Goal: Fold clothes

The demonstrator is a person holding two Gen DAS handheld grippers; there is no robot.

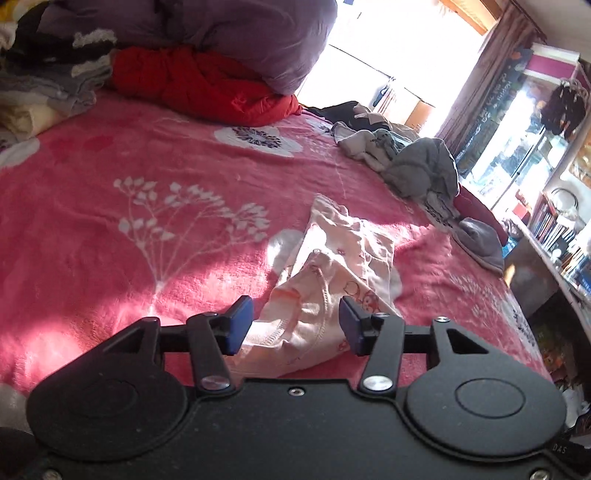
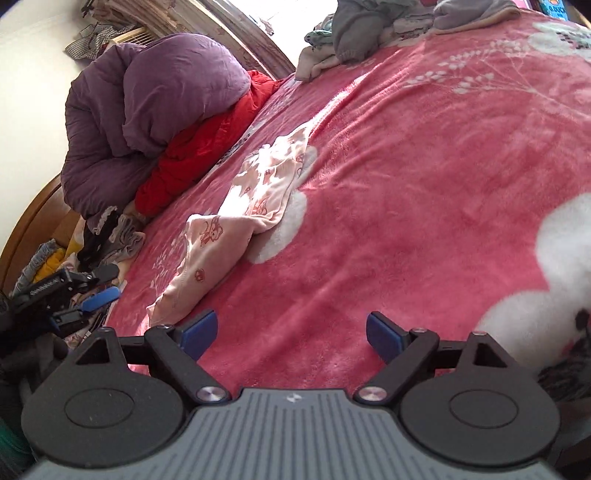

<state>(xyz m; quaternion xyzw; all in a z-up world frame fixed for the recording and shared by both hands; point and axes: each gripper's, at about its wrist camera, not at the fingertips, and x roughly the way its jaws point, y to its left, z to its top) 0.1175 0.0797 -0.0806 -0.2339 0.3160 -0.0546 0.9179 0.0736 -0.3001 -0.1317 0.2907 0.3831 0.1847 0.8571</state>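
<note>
A pale pink child's garment (image 1: 343,258) with small red cartoon prints lies crumpled on the pink flowered blanket (image 1: 129,229). My left gripper (image 1: 295,325) is low over its near end. The jaws stand apart with the stitched hem lying between the blue pads, which do not press on it. In the right wrist view the same garment (image 2: 240,218) stretches away to the upper left. My right gripper (image 2: 291,336) is open over bare blanket (image 2: 406,221) to the right of the garment's near end, with nothing between its fingers. The left gripper (image 2: 83,308) shows at the left edge.
A purple padded quilt (image 1: 229,33) lies on a red jacket (image 1: 199,85) at the head of the bed. Grey and white clothes (image 1: 410,162) are heaped at the far right edge. Folded items (image 1: 40,92) sit at the far left. Bookshelves (image 1: 554,229) stand beside the bed.
</note>
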